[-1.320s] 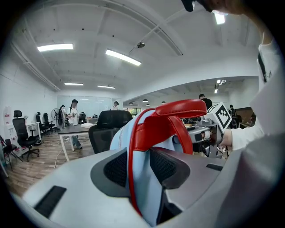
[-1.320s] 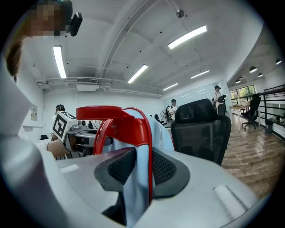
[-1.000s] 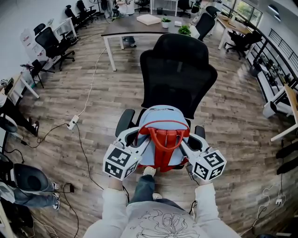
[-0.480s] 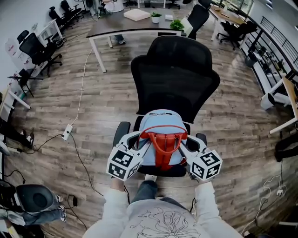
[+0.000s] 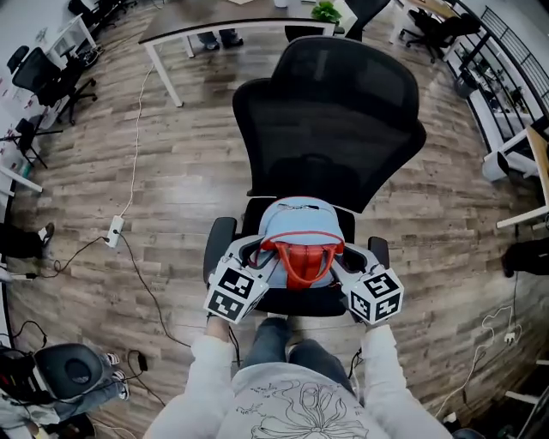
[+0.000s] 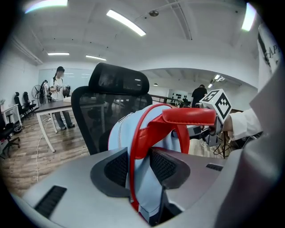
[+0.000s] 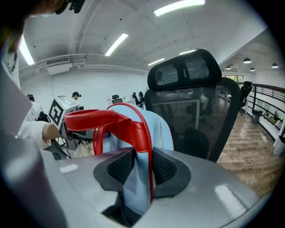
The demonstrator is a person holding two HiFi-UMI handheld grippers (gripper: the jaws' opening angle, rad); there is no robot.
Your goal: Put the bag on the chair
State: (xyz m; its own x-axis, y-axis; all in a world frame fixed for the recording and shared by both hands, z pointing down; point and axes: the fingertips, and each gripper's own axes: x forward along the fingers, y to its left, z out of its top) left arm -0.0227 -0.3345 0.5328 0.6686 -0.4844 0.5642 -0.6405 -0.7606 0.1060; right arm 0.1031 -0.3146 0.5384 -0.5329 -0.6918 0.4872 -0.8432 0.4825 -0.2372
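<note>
A light blue bag [image 5: 296, 225] with red handles [image 5: 302, 260] hangs low over the seat [image 5: 302, 301] of a black mesh office chair [image 5: 330, 103]; I cannot tell if it touches the seat. My left gripper [image 5: 257, 255] is shut on the bag's left edge, and in the left gripper view the blue fabric and red trim [image 6: 132, 153] lie between the pads. My right gripper [image 5: 345, 257] is shut on the right edge, with fabric [image 7: 139, 171] pinched between its pads. The chair back [image 7: 196, 102] rises just behind the bag.
A desk [image 5: 214, 19] stands beyond the chair, with more office chairs [image 5: 39, 73] at the far left. A power strip and cable [image 5: 114, 230] lie on the wood floor to the left. My legs [image 5: 274, 339] are just before the seat. A seated person's legs [image 5: 81, 390] show lower left.
Both grippers and the bag have moved forward, from the seat's front edge to over the seat. The grip on the bag looks the same.
</note>
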